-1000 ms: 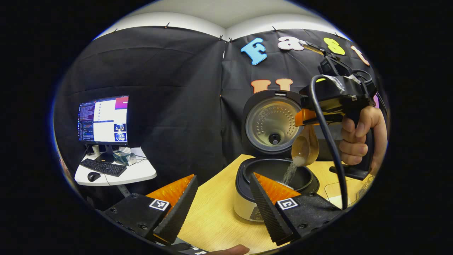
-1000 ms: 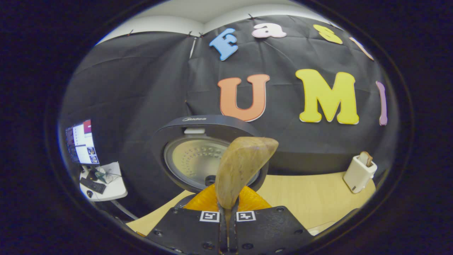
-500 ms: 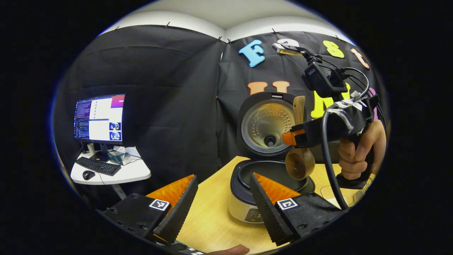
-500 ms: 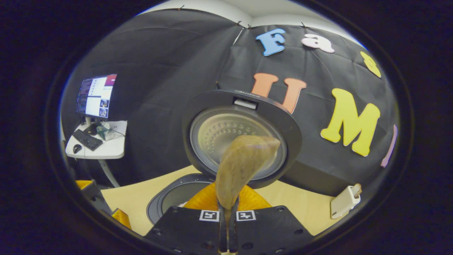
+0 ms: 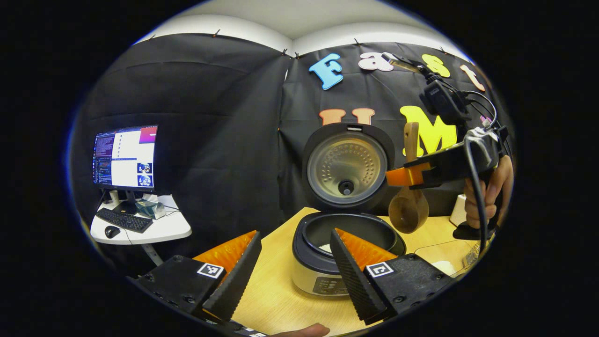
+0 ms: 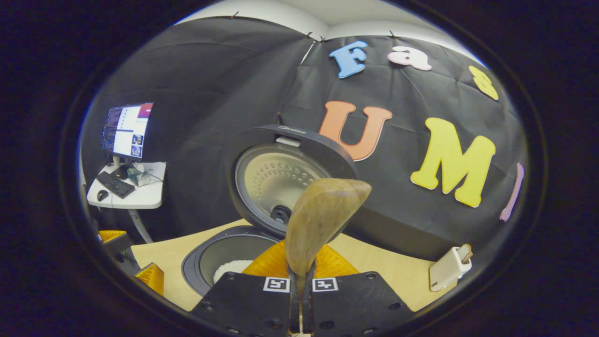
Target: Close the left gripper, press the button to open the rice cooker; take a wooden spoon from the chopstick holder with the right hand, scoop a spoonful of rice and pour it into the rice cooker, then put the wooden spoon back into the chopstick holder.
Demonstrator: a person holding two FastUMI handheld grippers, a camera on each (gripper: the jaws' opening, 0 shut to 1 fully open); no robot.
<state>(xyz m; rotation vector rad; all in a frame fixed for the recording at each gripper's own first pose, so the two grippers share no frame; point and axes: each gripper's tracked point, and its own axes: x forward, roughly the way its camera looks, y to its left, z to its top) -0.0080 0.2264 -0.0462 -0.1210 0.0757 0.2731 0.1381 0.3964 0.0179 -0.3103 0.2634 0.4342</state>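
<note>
So, biggest thing first: the wooden table (image 5: 276, 285) carries the rice cooker (image 5: 323, 262), with its lid (image 5: 348, 166) standing straight up at the far side and the inner pot (image 6: 224, 255) open toward us. There's a small white heap of rice (image 6: 231, 267) sitting in the bottom of that pot.

The right gripper (image 6: 301, 299) is up in the air just right of the cooker, and its fingers are pinched tight on the handle of the wooden spoon (image 5: 408, 206). From the left gripper view the spoon hangs bowl-down with the handle pointing up, and the bowl looks empty. The left gripper (image 5: 292, 269) hovers near the front of the cooker with its fingers spread wide, grasping nothing.

My read: the pour is done and we're on the last step — putting the spoon back. I can't pick out the chopstick holder for sure; something wiry shows at the right edge of the table, too cut off to say. Next move needs the spoon carried over, lined up over the holder opening, lowered in, then let go.

Off to the far left there's a monitor (image 5: 124, 157) on a little side desk.
</note>
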